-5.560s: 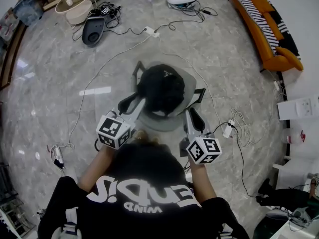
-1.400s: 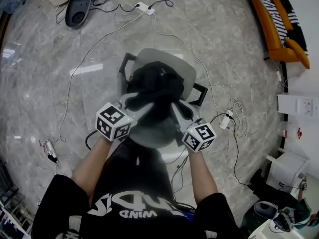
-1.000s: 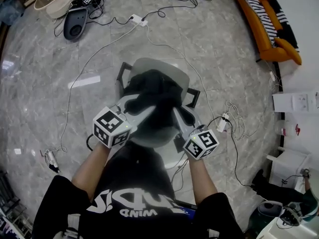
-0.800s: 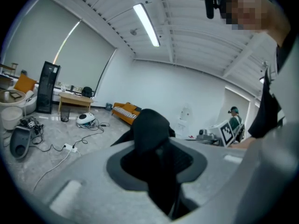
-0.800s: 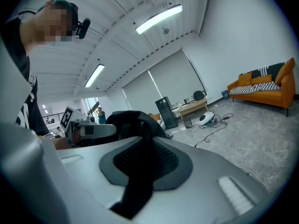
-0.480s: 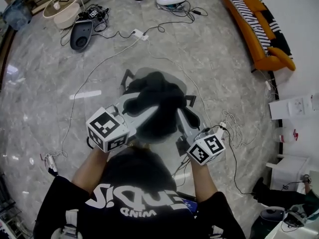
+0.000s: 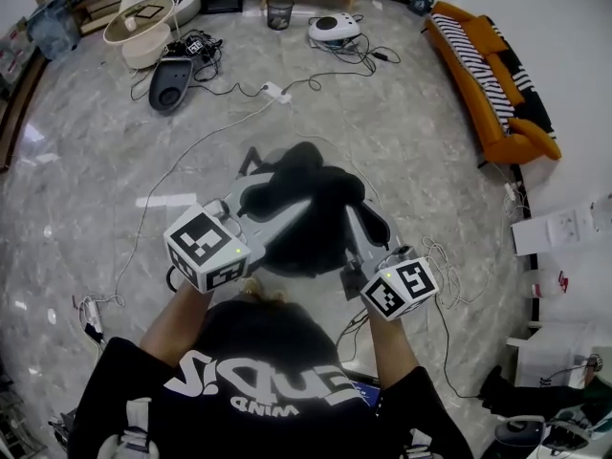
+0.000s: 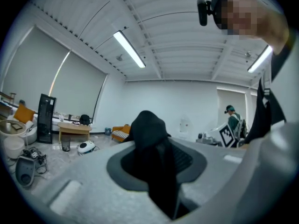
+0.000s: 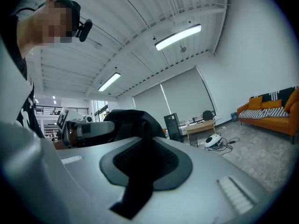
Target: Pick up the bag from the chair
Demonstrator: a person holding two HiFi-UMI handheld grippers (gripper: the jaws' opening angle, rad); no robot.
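Observation:
The black bag hangs between both grippers, lifted above the chair, of which only a dark armrest shows past the bag's left side. My left gripper is shut on a black strap of the bag, and the fabric bulges up over its jaws. My right gripper is shut on another black strap. In the right gripper view the left gripper shows across the bag. Both grippers point level.
An orange sofa with a striped throw lines the right wall. Cables and a power strip lie on the marble floor beyond the chair, with a white device and a bin farther back. A person stands in the distance.
Both grippers have risen with the bag held between them. The bag has come up off the grey seat, which it now covers from above.

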